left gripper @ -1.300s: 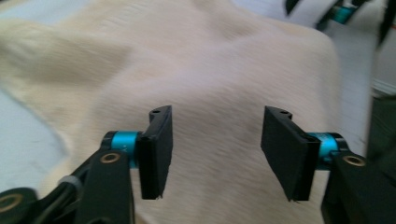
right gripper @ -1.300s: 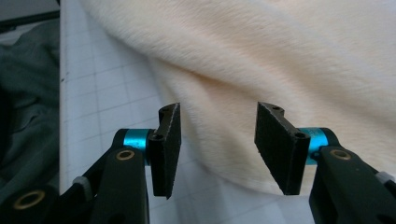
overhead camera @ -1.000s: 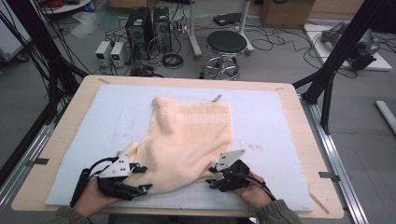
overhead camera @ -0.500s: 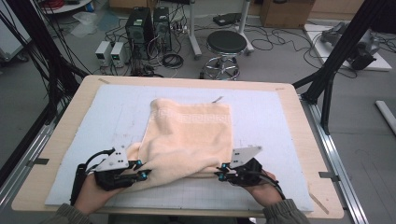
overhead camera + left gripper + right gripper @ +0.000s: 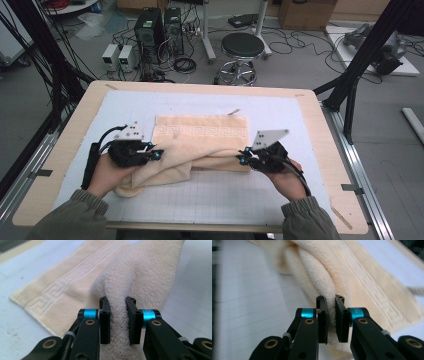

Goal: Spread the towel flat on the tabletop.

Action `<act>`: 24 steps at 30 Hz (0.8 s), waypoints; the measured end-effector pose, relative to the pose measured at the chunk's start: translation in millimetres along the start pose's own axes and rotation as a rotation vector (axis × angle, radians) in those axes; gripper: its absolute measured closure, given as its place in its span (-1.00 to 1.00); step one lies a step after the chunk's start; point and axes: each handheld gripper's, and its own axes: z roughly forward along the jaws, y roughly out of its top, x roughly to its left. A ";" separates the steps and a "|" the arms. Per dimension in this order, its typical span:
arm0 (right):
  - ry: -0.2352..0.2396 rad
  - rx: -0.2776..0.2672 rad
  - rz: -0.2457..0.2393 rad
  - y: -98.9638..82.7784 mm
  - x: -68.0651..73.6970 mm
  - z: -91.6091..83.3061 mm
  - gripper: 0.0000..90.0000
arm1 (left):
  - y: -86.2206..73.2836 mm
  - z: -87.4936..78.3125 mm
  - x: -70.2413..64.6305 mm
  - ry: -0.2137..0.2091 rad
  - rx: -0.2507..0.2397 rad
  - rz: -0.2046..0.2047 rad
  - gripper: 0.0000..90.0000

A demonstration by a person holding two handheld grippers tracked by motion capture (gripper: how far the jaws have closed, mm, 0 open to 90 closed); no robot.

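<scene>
Low in the high view, the person's two hands come in from the bottom edge. The left gripper (image 5: 158,154), at lower left of centre, pinches a thick fold of the cream towel (image 5: 200,135); in the left gripper view its jaws press into the pile from both sides (image 5: 117,317). Its jaws have just been closing, with the towel between them. The right gripper (image 5: 241,157), right of centre, is clamped on a thinner doubled edge of the same towel, as the right gripper view shows (image 5: 330,317); its jaws too have just been closing onto the cloth.

The towel lies in the middle of the frame on the pale gridded mat (image 5: 220,195), its near part bunched between the grippers, its far patterned border flat. Bare mat runs along the near edge and both sides. The wooden table (image 5: 75,135) rims the mat. Beyond, a stool (image 5: 242,47) stands on the floor at upper centre.
</scene>
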 end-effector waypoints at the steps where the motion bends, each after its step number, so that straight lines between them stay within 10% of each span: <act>1: -0.004 0.018 0.029 -1.5 -8.8 10.3 0.84 | 0.6 9.6 9.0 0.014 0.018 -0.008 0.68; 6: -0.022 0.091 0.150 -11.3 -48.9 56.5 0.84 | 2.4 44.5 44.8 0.046 0.072 -0.135 0.58; 10: -0.020 0.086 0.204 -18.3 -60.9 69.3 0.74 | 8.2 33.2 47.9 0.102 0.033 -0.134 0.25; 18: -0.057 -0.022 0.135 -2.2 -34.7 33.1 0.36 | 4.2 -33.5 22.4 0.102 -0.087 -0.034 0.02; 24: 0.006 -0.044 0.033 6.1 -1.5 42.1 0.29 | -24.2 -32.4 -10.3 0.020 -0.083 0.059 0.01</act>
